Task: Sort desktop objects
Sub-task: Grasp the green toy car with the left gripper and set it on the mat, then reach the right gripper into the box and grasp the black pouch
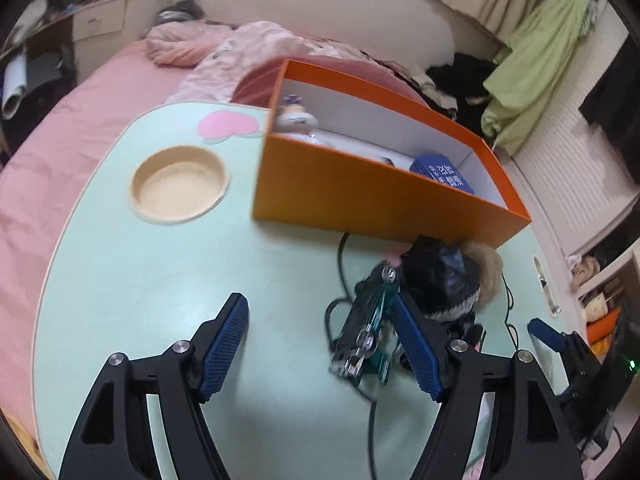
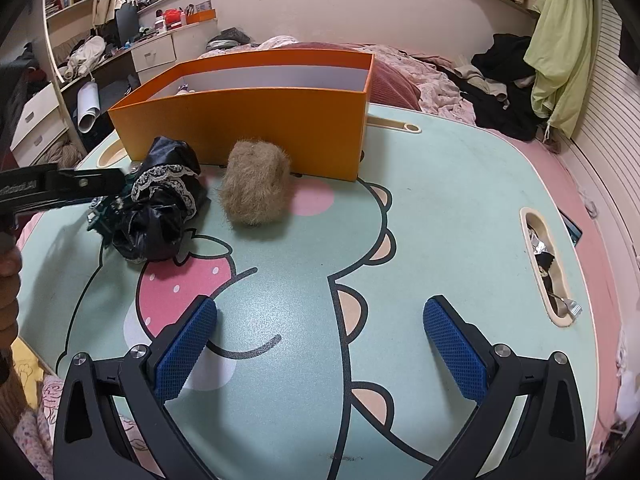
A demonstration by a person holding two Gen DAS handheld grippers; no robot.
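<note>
**Left gripper lines up on the green toy car beside the orange box**

The left gripper point(image 1: 320, 336) stands open over the table point(image 1: 160, 280), its jaws wide with nothing pressed between the pads. The green toy car point(image 1: 366, 320) lies between the jaws, close against the inner face of the right-hand finger and leaning on a black lace-trimmed bundle point(image 1: 440, 276). Judging by this, the step in hand is picking the car up to drop it in the orange box point(image 1: 360, 196) just behind, where a small white figure point(image 1: 296, 116) and a blue packet point(image 1: 442, 174) already sit.

The next move likely calls for shifting sideways to centre the car, then closing without catching the black cord point(image 1: 340, 264) under it or the bundle's fabric.

The right gripper point(image 2: 320, 344) hangs open and empty over bare table. A furry brown lump point(image 2: 256, 184) sits touching the box wall, not yet sorted.

The table is a pale green lap table printed with a cartoon dinosaur, with a round cup recess point(image 1: 180, 184), set on a bed with pink sheets point(image 1: 60, 140). Clothes and a cluttered desk point(image 2: 152, 48) surround it.
</note>
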